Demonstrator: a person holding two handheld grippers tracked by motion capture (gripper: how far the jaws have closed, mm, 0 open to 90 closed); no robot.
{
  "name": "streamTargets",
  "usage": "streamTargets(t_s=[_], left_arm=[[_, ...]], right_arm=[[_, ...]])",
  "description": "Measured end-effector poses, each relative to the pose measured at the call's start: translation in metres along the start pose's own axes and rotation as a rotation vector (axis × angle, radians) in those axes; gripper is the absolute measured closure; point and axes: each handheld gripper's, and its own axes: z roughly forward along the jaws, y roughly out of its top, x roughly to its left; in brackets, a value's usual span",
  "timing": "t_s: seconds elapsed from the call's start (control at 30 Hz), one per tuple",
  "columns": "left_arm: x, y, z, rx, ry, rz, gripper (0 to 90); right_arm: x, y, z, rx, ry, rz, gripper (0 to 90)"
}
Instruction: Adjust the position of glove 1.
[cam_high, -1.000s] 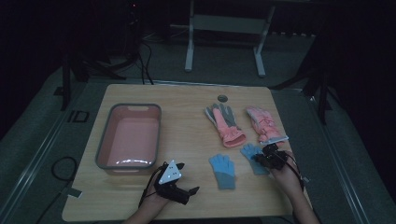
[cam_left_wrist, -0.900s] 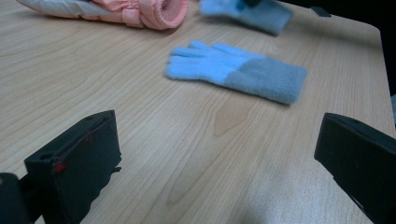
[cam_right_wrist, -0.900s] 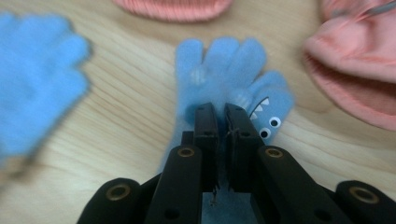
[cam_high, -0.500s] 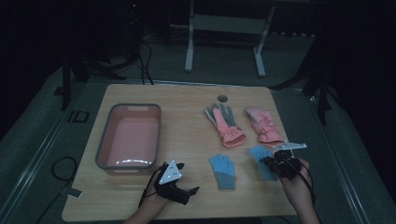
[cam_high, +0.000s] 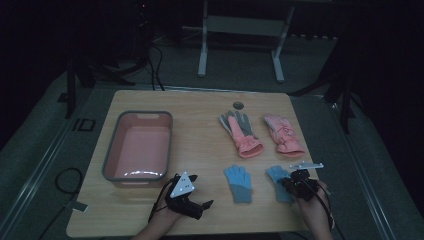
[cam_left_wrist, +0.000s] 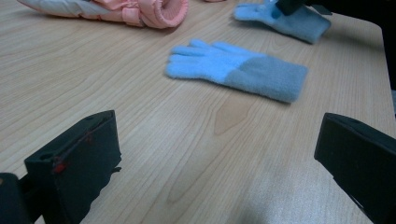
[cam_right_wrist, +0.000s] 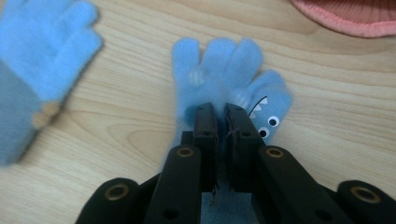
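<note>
Two light-blue knit gloves lie near the table's front edge. My right gripper (cam_high: 289, 184) is shut on the right-hand blue glove (cam_right_wrist: 224, 65), the one with small eyes on it, pinching its fabric between pads that have just eased apart a little. That glove (cam_high: 276, 176) lies flat under the jaws. The other blue glove (cam_high: 238, 182) with a grey cuff lies to its left, also seen at the left in the right gripper view (cam_right_wrist: 32, 70). My left gripper (cam_high: 202, 206) rests low on the wood, open, and the grey-cuffed glove (cam_left_wrist: 238, 70) lies ahead of its wide jaws (cam_left_wrist: 219, 144).
A pink tub (cam_high: 111, 150) with a grey rim stands at the table's left. Two pink winter gloves (cam_high: 242, 132) (cam_high: 284, 134) lie behind the blue ones. A small round grommet (cam_high: 238, 105) sits near the far edge. The table's front edge is close to both hands.
My right gripper has drawn back toward the front edge and slightly right, dragging the blue glove with it. The left gripper has stayed where it was.
</note>
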Motion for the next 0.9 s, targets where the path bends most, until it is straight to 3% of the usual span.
streamTargets(t_s=[0.2, 0.33, 0.47, 0.63, 0.7, 0.73, 0.8, 0.9], left_arm=[[0.000, 0.000, 0.000, 0.002, -0.001, -0.001, 0.4], [0.000, 0.000, 0.000, 0.003, -0.002, -0.001, 0.4], [0.000, 0.000, 0.000, 0.001, -0.003, -0.004, 0.4], [0.000, 0.000, 0.001, 0.003, -0.001, -0.002, 0.4], [0.000, 0.000, 0.001, 0.004, -0.001, -0.003, 0.4], [0.000, 0.000, 0.001, 0.004, -0.001, -0.003, 0.4], [0.001, 0.000, 0.001, 0.004, -0.002, -0.008, 0.4], [0.001, 0.000, 0.001, 0.003, -0.002, -0.011, 0.4]], right_arm=[[-0.004, -0.005, 0.014, 0.033, 0.004, -0.005, 72.1], [-0.006, -0.004, 0.013, 0.029, 0.014, -0.001, 68.7], [-0.011, 0.000, 0.006, 0.014, 0.056, -0.020, 66.3], [-0.026, 0.006, 0.000, 0.012, 0.127, -0.113, 62.0], [-0.030, 0.006, -0.001, 0.006, 0.184, -0.162, 60.9], [-0.030, 0.006, -0.001, 0.006, 0.184, -0.162, 60.9], [-0.031, 0.005, 0.001, 0.029, 0.191, -0.229, 60.7], [-0.032, 0.005, 0.007, 0.072, 0.174, -0.265, 60.7]])
